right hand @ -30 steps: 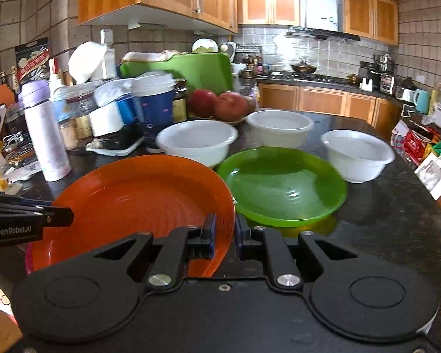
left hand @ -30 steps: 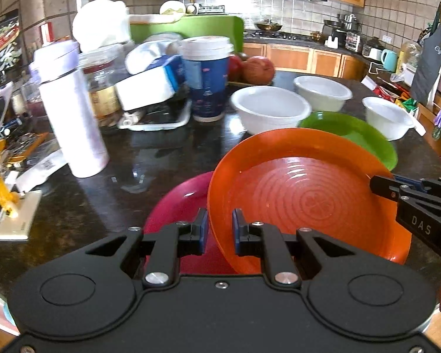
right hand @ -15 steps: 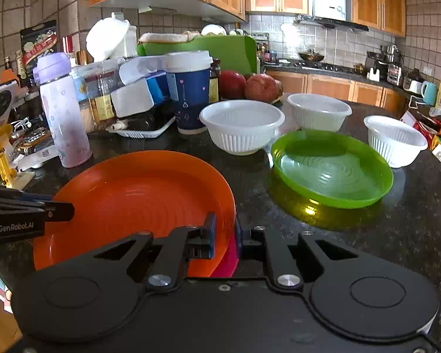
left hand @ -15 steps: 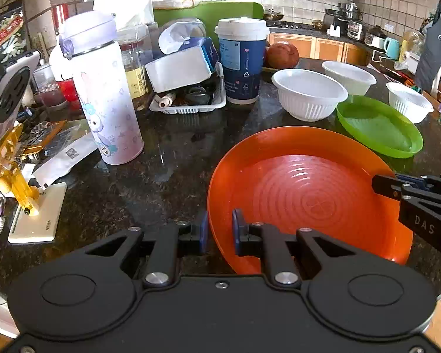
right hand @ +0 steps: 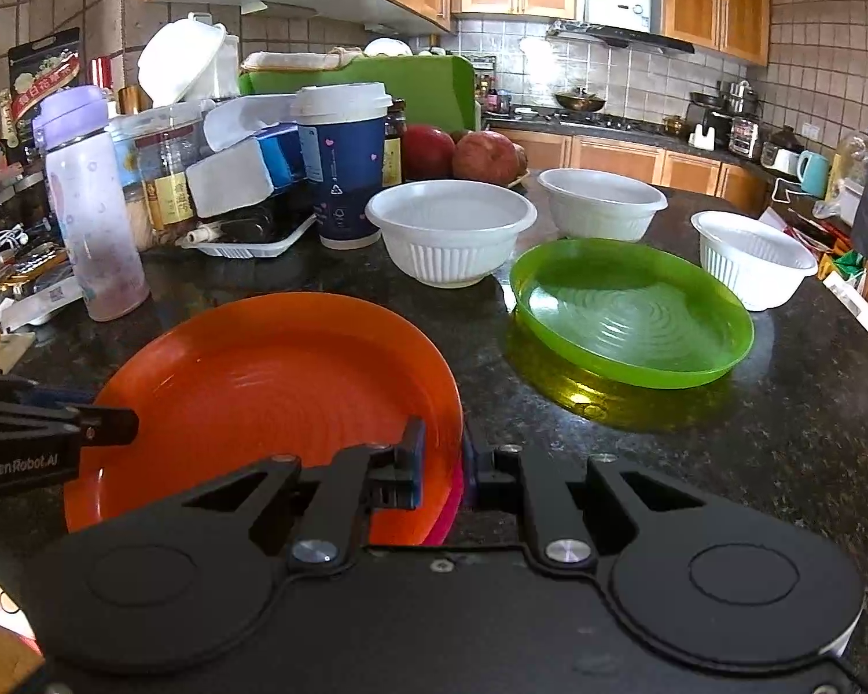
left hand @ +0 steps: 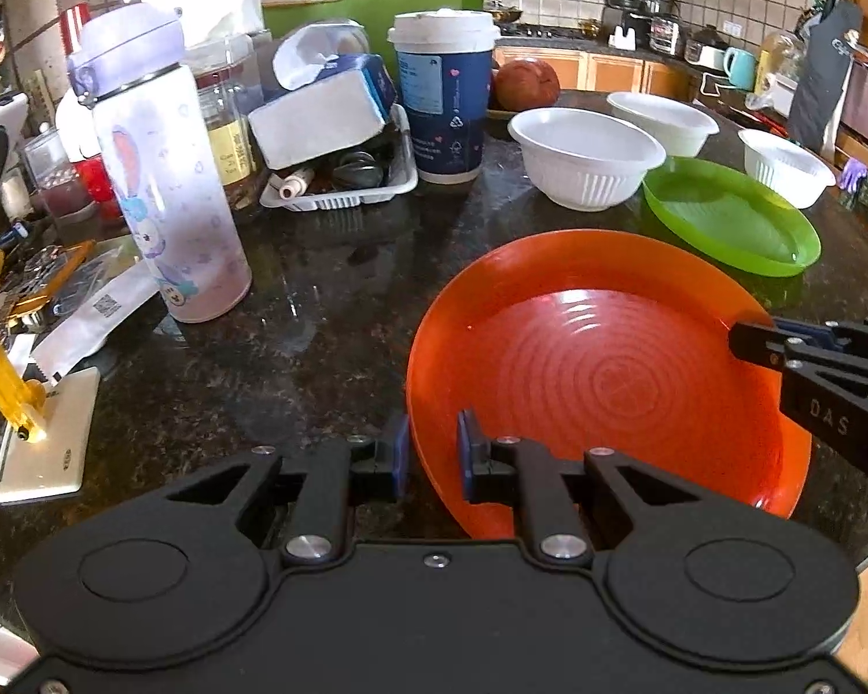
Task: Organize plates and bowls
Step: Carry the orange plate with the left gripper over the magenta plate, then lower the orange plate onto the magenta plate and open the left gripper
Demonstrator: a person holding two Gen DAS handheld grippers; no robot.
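An orange plate (left hand: 602, 370) lies low over the dark counter, stacked on a pink plate whose edge (right hand: 452, 497) shows under it in the right wrist view. My left gripper (left hand: 432, 451) is shut on the orange plate's left rim. My right gripper (right hand: 442, 457) is shut on the right rim of the orange plate (right hand: 272, 393). A green plate (right hand: 631, 312) lies to the right. Three white bowls (right hand: 451, 231) (right hand: 602, 202) (right hand: 752, 257) stand behind it.
A lilac bottle (left hand: 162, 185), a blue paper cup (left hand: 445, 104), a tray of clutter (left hand: 341, 173), jars and red fruit (right hand: 486, 156) crowd the back left. A phone on a gold stand (left hand: 35, 439) sits at the left edge. Bare counter (left hand: 295, 335) lies left of the orange plate.
Both grippers lowered the orange plate onto the pink plate, which is now almost hidden. Both views tilted down and closer to the counter.
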